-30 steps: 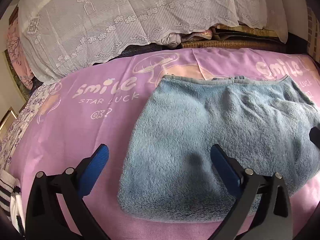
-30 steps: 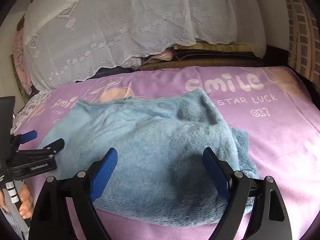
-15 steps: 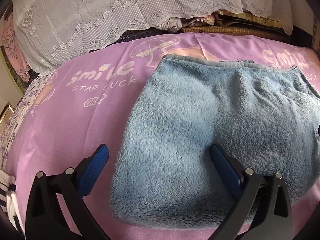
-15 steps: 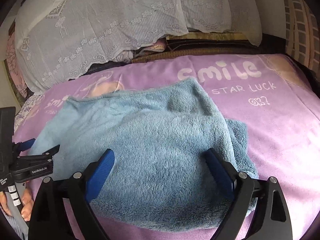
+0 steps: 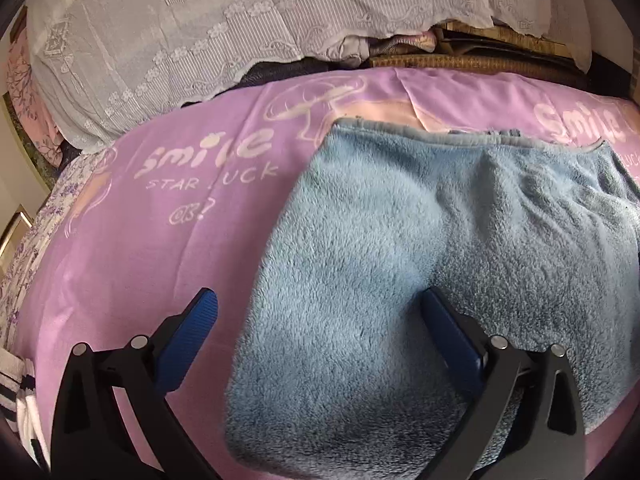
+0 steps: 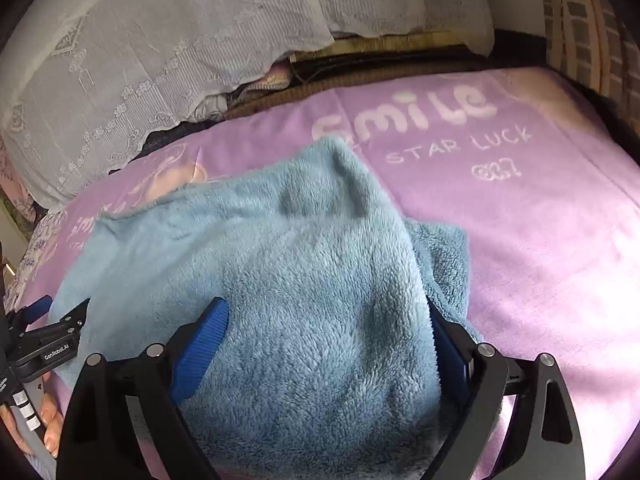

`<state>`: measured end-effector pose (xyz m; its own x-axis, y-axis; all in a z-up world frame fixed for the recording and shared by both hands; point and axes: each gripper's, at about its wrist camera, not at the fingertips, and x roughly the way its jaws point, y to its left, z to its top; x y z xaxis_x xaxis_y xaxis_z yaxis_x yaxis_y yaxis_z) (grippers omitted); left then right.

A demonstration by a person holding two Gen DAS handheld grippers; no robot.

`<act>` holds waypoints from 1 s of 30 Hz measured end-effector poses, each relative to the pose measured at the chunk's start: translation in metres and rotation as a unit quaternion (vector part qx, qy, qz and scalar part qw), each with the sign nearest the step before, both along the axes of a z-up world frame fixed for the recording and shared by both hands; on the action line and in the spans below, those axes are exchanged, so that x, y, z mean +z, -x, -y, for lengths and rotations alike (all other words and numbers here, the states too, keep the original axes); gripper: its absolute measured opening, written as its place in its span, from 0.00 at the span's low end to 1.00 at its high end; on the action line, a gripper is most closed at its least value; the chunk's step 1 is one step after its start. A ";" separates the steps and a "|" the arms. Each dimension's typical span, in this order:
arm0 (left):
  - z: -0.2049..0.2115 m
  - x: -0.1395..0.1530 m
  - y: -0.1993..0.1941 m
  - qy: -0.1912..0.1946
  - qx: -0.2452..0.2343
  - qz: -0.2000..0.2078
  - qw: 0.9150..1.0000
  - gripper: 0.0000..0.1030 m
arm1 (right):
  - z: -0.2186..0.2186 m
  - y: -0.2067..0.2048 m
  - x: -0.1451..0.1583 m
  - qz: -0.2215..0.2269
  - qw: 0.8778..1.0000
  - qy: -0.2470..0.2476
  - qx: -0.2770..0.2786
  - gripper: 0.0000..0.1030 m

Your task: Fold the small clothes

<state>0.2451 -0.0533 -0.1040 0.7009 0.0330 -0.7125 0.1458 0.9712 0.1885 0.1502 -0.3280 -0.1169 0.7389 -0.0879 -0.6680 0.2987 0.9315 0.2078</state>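
Note:
A fluffy light-blue garment (image 5: 400, 260) lies folded on the purple "smile" blanket (image 5: 160, 220); it also shows in the right wrist view (image 6: 300, 280). My left gripper (image 5: 320, 328) is open, low over the garment's near left corner, one finger on the blanket and one pressed on the fleece. My right gripper (image 6: 328, 332) is open, its jaws straddling the garment's near right end, where a lower layer sticks out at the right. The left gripper (image 6: 56, 312) also appears at the left edge of the right wrist view.
A white lace cover (image 5: 200, 20) drapes over piled things behind the blanket. A woven basket edge (image 5: 460, 60) sits at the back. A striped cloth (image 5: 12, 380) lies at the near left. A checked fabric (image 6: 588, 20) stands at the far right.
Both grippers have moved forward and lower onto the garment's near edge. Both stay open. The garment has not visibly shifted.

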 end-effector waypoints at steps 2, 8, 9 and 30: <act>-0.001 0.002 0.002 0.000 0.000 0.006 1.000 0.96 | -0.002 0.003 0.001 0.007 1.000 0.005 -0.002 0.91; 0.000 0.007 0.009 -0.008 0.001 0.026 1.000 0.96 | -0.010 0.020 0.021 0.065 0.998 0.019 0.001 0.90; 0.000 0.008 0.010 -0.007 0.002 0.029 1.000 0.96 | -0.014 0.021 0.023 0.073 0.997 0.023 0.008 0.90; -0.002 0.015 0.015 -0.004 0.001 0.046 0.999 0.96 | -0.061 0.034 0.036 0.115 0.985 0.116 0.059 0.93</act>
